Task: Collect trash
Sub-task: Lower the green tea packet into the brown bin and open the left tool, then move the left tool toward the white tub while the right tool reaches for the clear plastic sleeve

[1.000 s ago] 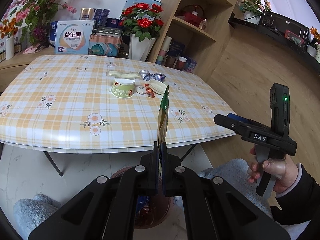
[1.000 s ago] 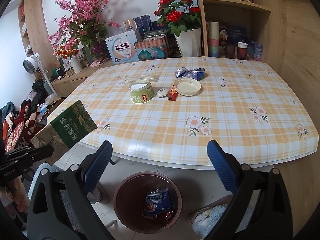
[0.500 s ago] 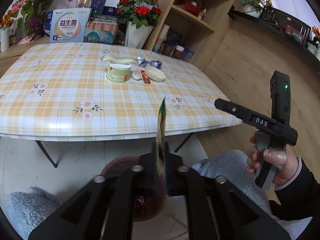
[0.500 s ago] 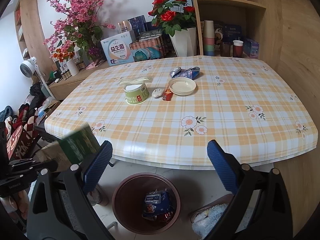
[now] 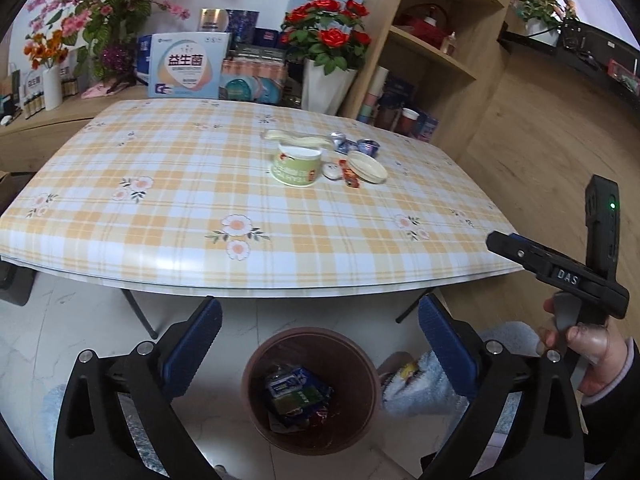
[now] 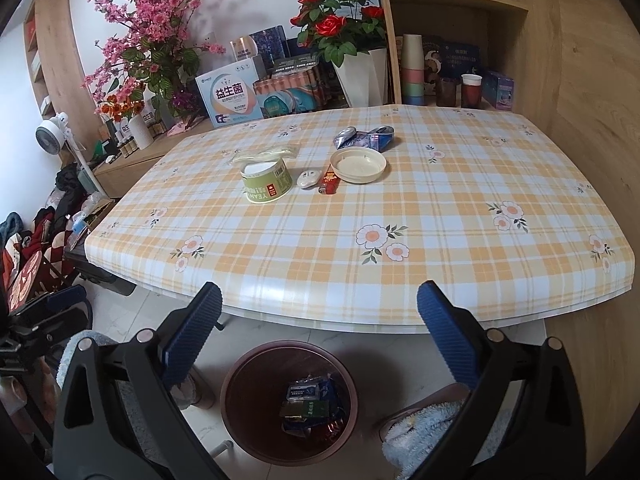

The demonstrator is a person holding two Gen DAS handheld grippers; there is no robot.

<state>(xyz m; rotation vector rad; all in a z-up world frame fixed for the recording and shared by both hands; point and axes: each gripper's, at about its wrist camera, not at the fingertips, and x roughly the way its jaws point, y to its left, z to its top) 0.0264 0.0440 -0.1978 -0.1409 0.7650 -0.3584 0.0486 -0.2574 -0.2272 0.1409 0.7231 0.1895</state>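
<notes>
Dropped from the left gripper (image 5: 318, 334), the green packet (image 5: 298, 398) now lies in the brown bin (image 5: 256, 360) on the floor below.
Its jaws have just been opening and stand spread, nothing between them; the right gripper (image 6: 319, 326) is spread too, empty. On the plaid table (image 6: 460, 240) remain a green cup (image 6: 267, 181), a cream lid (image 6: 359, 165), a red sachet (image 6: 329, 183) and crumpled foil (image 6: 366, 137).

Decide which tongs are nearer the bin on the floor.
Too close to call. Left tongs hang open above the bin, right tongs open above it too.
</notes>
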